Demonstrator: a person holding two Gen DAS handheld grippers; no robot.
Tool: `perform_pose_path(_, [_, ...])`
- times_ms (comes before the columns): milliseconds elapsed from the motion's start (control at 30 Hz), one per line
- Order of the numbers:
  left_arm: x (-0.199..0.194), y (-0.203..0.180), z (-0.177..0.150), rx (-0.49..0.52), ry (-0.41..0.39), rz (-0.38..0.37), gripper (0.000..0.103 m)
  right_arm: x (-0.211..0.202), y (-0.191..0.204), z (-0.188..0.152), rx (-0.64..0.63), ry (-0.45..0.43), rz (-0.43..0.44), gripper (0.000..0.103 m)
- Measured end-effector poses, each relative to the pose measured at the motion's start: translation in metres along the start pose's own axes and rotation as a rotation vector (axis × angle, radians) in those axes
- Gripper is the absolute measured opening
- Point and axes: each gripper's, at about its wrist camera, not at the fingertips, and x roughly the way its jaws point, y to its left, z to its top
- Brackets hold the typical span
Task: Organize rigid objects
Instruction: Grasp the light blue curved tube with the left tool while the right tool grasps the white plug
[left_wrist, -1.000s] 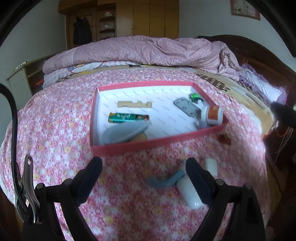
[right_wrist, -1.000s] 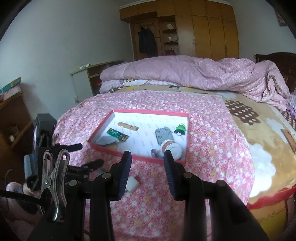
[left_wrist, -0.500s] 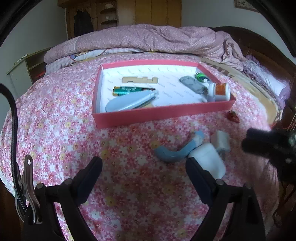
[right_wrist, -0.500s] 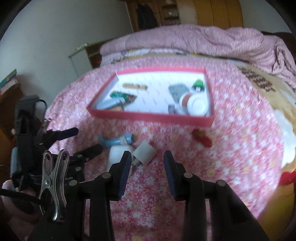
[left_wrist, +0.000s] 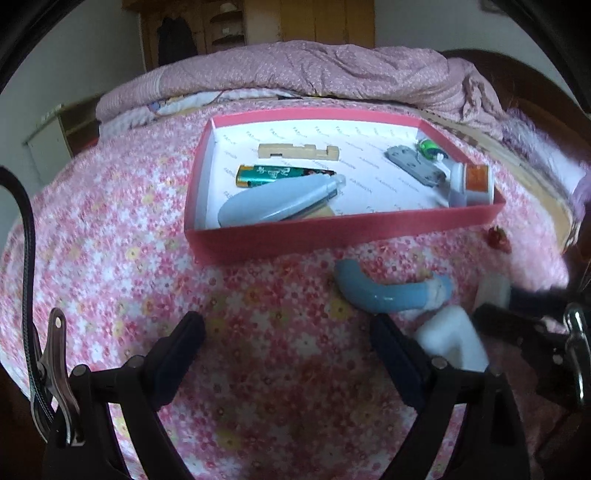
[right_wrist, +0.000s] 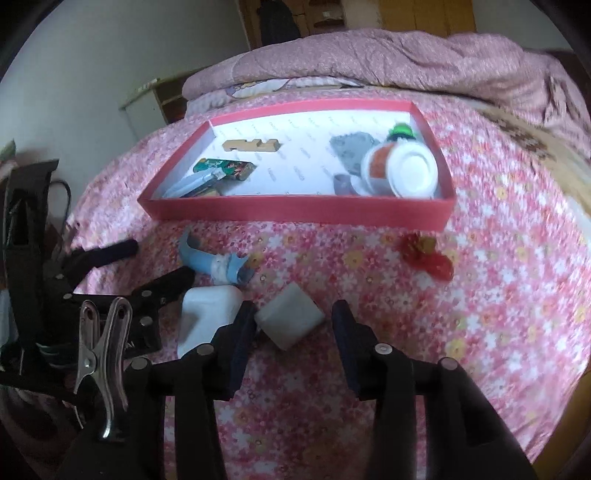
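So both claws are hanging open over the bed (right_wrist: 498, 295) — right claw (right_wrist: 291, 328) straddling a small white block (right_wrist: 290, 319), left claw (left_wrist: 284, 343) gripping nothing.

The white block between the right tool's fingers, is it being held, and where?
No. The right tool is open around the small white block, which lies on the bedspread. The left tool holds nothing.

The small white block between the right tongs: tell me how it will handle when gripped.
The small white block looks boxy and flat-sided, so it probably won't roll. It seems rigid and likely light. It sits corner-on to the right tongs, so it may twist as they close.
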Motion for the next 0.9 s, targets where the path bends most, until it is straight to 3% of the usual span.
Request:
perform_pose_path(167, [-0.011,0.002,0.004,-0.041,-0.013,-0.087,0.094,-0.011,-0.005,-0.006,-0.013,-0.026,-0.038,0.038])
perform_pose_path(300, [-0.014,-0.014,0.010,0.005,-0.025,-0.118,0.094,-0.018,-0.013,-0.015,-0.029,-0.025,-0.089,0.038])
perform_pose_path(533, [-0.003,-0.038,0.019,-0.014,0.033,-0.172,0.094,-0.025,-0.022,-0.028,-0.015,-0.043,-0.081,0.038])
perform_pose_path(633, [0.004,-0.049,0.021,-0.005,0.054,-0.148,0.094,-0.024,-0.025,-0.031,-0.009,-0.050,-0.067,0.038])
perform_pose_path(900, [0.012,-0.066,0.014,0.067,0.019,-0.040,0.094,-0.026,-0.031,-0.035,0.012,-0.078,-0.022,0.040])
